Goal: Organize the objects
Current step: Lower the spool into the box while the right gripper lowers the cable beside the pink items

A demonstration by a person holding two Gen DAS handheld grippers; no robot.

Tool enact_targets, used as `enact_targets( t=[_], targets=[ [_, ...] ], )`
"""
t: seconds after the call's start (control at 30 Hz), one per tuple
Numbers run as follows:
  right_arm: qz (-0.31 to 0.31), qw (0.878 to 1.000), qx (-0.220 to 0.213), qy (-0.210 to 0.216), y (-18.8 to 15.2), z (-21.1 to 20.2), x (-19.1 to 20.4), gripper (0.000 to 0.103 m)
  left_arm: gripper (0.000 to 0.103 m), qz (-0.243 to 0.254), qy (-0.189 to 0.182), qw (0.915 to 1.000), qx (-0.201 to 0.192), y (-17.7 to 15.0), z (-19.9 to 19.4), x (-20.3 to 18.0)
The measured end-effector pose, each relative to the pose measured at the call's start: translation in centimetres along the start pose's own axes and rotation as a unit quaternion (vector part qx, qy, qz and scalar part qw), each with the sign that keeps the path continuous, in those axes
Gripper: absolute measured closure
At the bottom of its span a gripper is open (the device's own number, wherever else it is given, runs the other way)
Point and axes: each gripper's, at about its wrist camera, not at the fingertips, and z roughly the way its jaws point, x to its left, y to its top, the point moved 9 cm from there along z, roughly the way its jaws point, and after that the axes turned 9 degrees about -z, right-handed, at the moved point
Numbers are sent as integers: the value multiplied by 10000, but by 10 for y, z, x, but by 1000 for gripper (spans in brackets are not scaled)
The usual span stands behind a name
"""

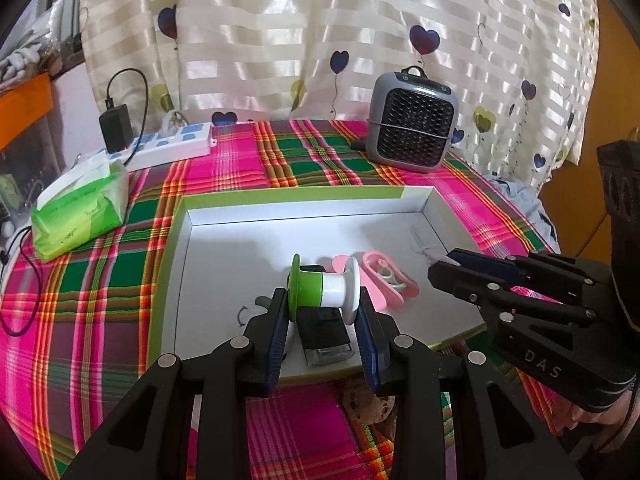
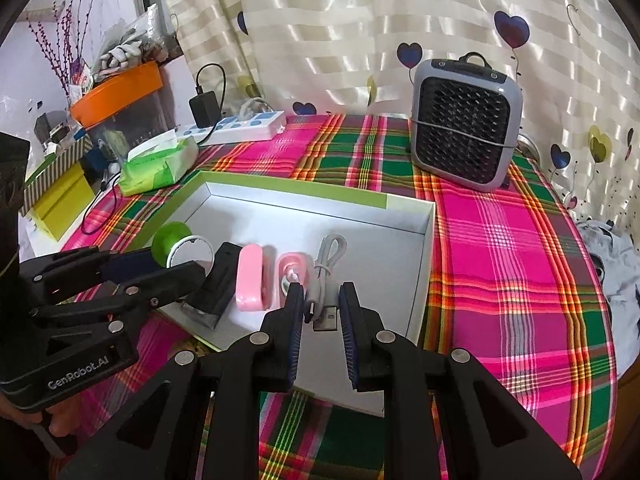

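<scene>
Currently the left gripper point(image 1: 323, 299) is clamped on the green-and-white spool point(image 1: 324, 286), pads on the two end flanges and the axis running across the jaws. It hangs over the near-left part of the box point(image 1: 304, 193), directly above the black block point(image 1: 326, 340) that lies by the near edge.

The right gripper point(image 2: 322, 292) has its tongs about as close together as they go, with nothing pinched that I can see. It hovers low over the near-right part of the box, above the USB plug of the grey cable point(image 2: 330, 256).

Mid-box: pink case point(image 1: 386, 280), lying open, between block and cable. The far half of the box is bare. Beyond the far edge, on the plaid cloth point(image 1: 100, 300), a grey heater point(image 1: 412, 132) stands near the far-right corner.

Risks, as I read it:
- The spool is round, so released on top of the block it likely tips or rolls into the pink case. It needs the bare floor further in.
- The flange grip is narrow, and a tilt could let the spool pivot out.
- The right tongs are low, so any sideways move may snag the cable and drag it.
- The two grippers sit near each other over the near edge, and a clash is possible.
</scene>
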Motion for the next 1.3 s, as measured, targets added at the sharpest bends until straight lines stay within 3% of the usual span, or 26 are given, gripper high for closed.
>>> enact_targets(
  t=[0.57, 1.3],
  targets=[
    [93, 9996, 240, 151, -9, 17, -5, 83, 73, 226, -37, 9996, 172, -9, 8, -9],
    [113, 9995, -289, -72, -1, -7, -9, 83, 73, 538, -181, 9983, 150, -15, 8, -26]
  ],
)
